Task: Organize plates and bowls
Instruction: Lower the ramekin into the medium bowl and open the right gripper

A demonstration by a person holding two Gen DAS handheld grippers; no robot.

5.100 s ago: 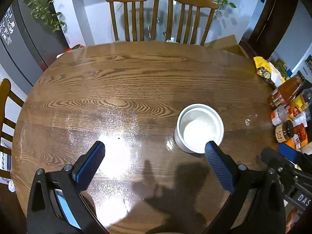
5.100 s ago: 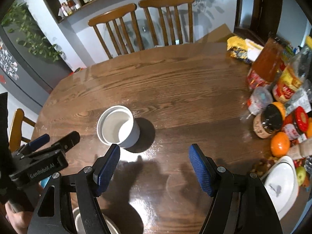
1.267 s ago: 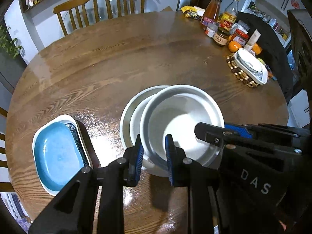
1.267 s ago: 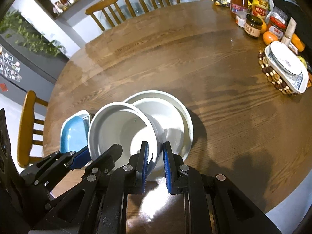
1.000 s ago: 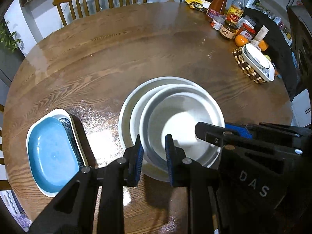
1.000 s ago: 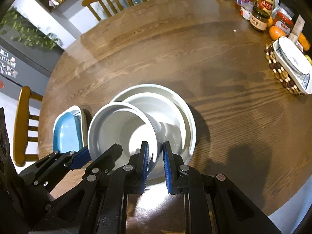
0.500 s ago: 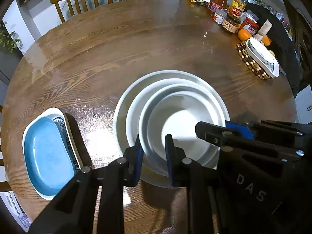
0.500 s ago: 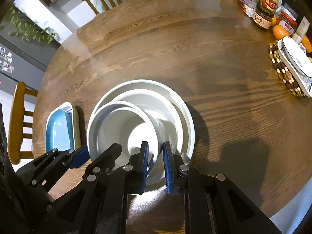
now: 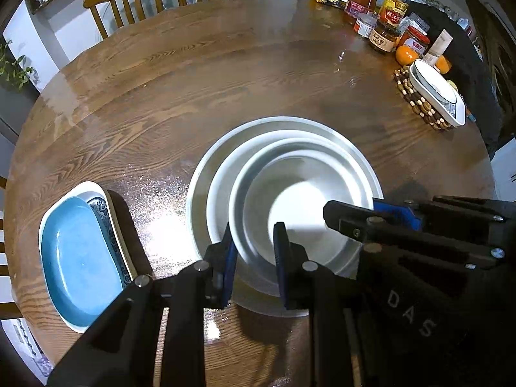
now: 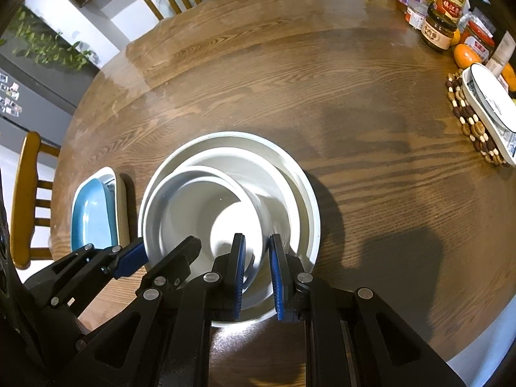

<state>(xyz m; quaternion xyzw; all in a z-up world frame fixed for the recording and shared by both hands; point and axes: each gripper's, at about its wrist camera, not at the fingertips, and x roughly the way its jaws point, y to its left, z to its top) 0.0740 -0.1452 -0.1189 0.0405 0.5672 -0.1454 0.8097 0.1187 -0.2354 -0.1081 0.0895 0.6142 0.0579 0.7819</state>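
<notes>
— What have I got in the jaws right now?

— I have both grippers on the white bowl [image 9: 290, 206]. My left gripper [image 9: 253, 254] is nearly closed, its blue pads [image 9: 229, 258] pinching the near rim, one pad outside the wall and one inside. My right gripper [image 10: 256, 258] is pinched just as narrowly on the rim at the bowl's other side.

— And where is the bowl sitting?

— Straight ahead of the jaws, inside a wider white bowl [image 10: 283, 200], which lies in a large white plate [image 9: 200, 174] on the wooden table [image 9: 225, 74]. I cannot tell whether its base is touching the wider bowl.

— Anything either side?

— Left of my left jaws, a blue dish [image 9: 77, 254] nests in a white oval dish [image 9: 111, 229]. Far off to the right stands another oval dish [image 10: 487, 109] on a beaded trivet [image 10: 467, 122], with jars and bottles [image 9: 383, 25] beyond.
</notes>
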